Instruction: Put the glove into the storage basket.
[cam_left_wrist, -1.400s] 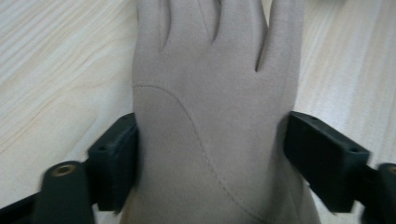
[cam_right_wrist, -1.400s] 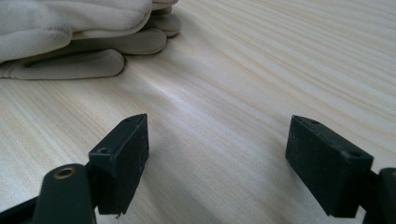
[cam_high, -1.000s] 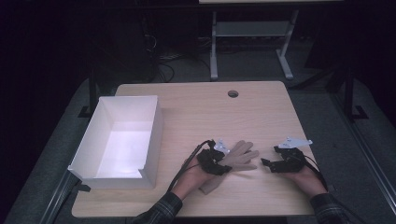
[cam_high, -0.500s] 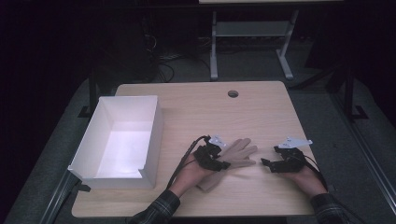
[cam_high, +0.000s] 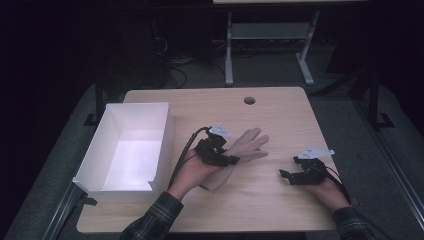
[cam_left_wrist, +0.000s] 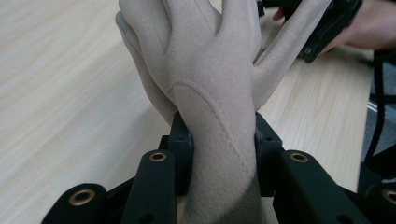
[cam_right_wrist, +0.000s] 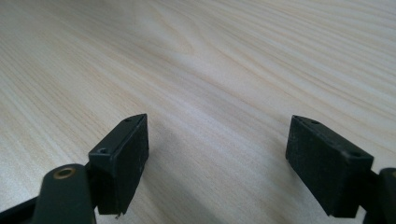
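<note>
- Beige glove (cam_left_wrist: 210, 79): soft, light, limp fabric; best held at the cuff.
- Left gripper (cam_left_wrist: 223, 140) pinches the cuff.
- Right gripper (cam_right_wrist: 217, 163) spread, resting on the bench (cam_high: 280, 115).

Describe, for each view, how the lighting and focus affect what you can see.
High view: dim room, dark surroundings, white box glowing brightest. Left gripper view: beige glove evenly lit, nearest black tongs soft. Right gripper view: table bright, its far grain blurred.
</note>
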